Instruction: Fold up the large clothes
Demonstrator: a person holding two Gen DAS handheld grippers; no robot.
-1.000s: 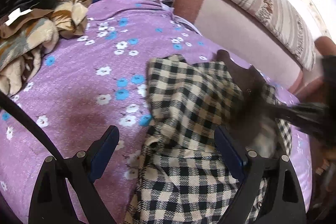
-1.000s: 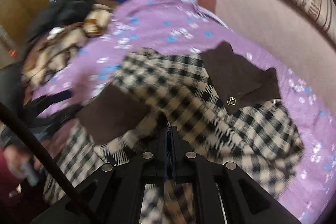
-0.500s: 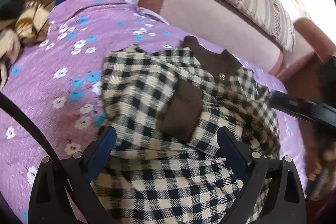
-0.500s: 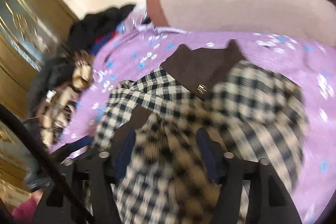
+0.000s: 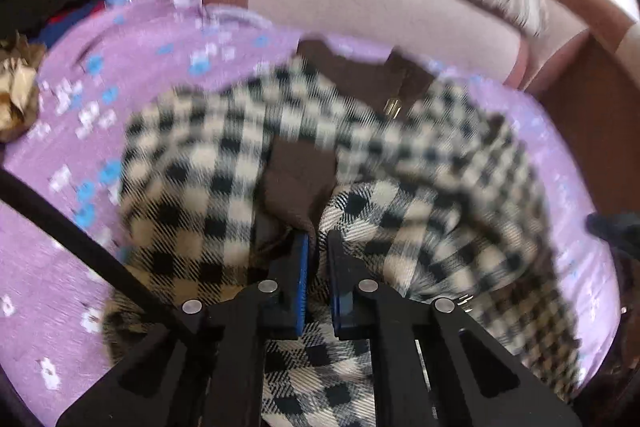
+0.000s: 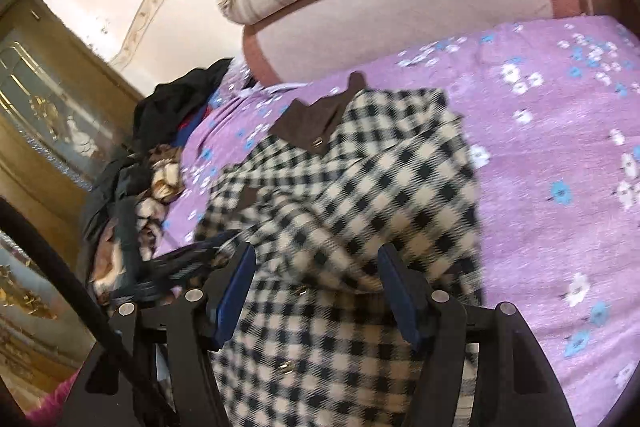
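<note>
Now left gripper [image 5: 318, 247] pinches the checked coat [image 5: 400, 167]; right gripper [image 6: 316, 259] gapes empty.

home bedroom: floral bedsheet [image 6: 560, 131], headboard [image 6: 400, 23]

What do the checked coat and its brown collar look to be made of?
Checked coat: a thick woven cloth, probably wool-like and matte, with diagonal weave lines in its squares. Brown collar: a plain matte fabric, maybe suede-like, fastened with a small shiny metal snap.

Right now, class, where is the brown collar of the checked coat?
In the right wrist view the brown collar sits at the coat's far end, upper centre, on the purple floral bedspread, pointing toward the pink headboard.
</note>
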